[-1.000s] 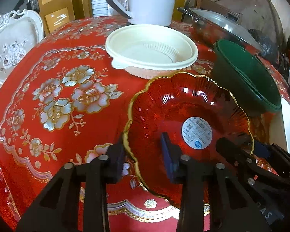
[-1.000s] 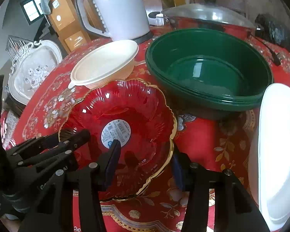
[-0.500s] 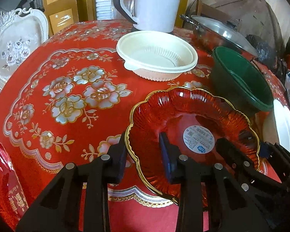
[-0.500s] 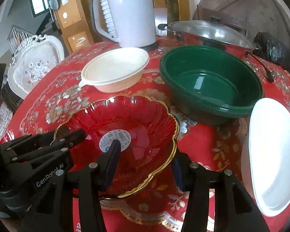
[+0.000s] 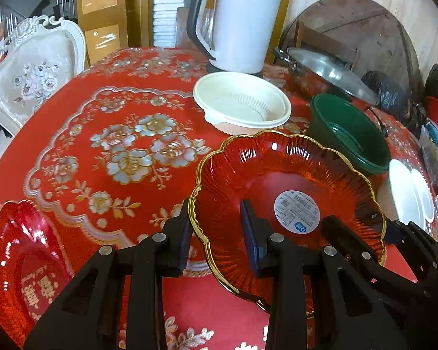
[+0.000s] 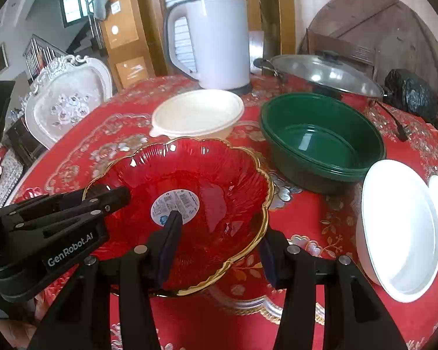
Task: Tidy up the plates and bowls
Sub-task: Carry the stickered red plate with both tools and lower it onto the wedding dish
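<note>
both tongs have lifted the red glass plate [image 5: 289, 175] higher since the earlier pictures, and it now hangs clear of the red tablecloth [image 5: 108, 122].

from the left wrist, the left gripper [image 5: 216, 227] pinches the plate's gold rim on its left side, one finger outside the rim and one inside on the red glass. the plate looks smaller than before and more cloth shows around it. its round white sticker [image 5: 296, 210] sits in the middle. the right gripper [image 5: 362, 227] reaches in from the right and holds the far side of the plate. the cream bowl [image 5: 242, 106] and the green bowl [image 5: 347, 134] stand behind the plate, near the back edge of the table, and look further off than before. a white kettle [image 5: 239, 23] stands behind the cream bowl. another red plate [image 5: 23, 262] lies at the left front edge, and more of it shows now.

from the right wrist, the right gripper [image 6: 216, 248] is clamped on the plate's rim on the right side, one finger inside and one outside. the left gripper [image 6: 114, 195] holds the left side. a white bowl [image 6: 400, 230] sits at the right edge. a lidded metal pot [image 6: 324, 75] stands at the back edge behind the green bowl.
</note>
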Available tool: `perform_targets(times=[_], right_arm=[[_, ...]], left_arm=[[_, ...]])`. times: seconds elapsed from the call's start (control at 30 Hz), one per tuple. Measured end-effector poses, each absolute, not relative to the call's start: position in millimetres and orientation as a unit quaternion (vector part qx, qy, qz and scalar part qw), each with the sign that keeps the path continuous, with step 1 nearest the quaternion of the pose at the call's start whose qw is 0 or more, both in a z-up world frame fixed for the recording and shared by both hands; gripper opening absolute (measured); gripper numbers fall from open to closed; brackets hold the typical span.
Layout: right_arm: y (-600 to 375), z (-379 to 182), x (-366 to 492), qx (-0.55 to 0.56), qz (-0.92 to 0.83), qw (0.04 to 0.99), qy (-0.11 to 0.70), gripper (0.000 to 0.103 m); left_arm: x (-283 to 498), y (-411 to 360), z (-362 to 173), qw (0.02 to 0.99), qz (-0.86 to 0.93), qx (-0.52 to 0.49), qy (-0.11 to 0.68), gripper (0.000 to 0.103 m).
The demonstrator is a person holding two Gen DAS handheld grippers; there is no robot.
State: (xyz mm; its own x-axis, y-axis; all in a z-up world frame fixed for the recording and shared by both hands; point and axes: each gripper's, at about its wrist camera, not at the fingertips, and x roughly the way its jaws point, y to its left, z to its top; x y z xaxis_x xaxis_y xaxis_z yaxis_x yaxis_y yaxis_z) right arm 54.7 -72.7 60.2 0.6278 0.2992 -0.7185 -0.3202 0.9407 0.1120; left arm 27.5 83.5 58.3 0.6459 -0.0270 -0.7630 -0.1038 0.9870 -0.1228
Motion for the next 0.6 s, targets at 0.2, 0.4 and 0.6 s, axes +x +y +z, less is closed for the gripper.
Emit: perform_targets(times=[0.2, 0.4, 0.6], right_arm=[[-61.9, 70.0, 32.9, -0.015, 0.191, 0.905, 0.38, 0.05], [-43.8, 76.2, 15.3, -0.023, 0.216, 0.903, 0.37, 0.05], [-16.5, 81.6, -0.6, -0.041, 0.241, 0.9, 0.361, 0.051]], left_arm=[[-3.7, 96.0, 75.7, 0.916, 0.038, -0.078, 0.393, 0.031], [-31.5, 118.1, 85.4, 0.922, 0.057, -0.081, 0.375, 0.031], [-56.9, 146.6, 87.0, 0.922, 0.084, -0.092, 0.367, 0.031]])
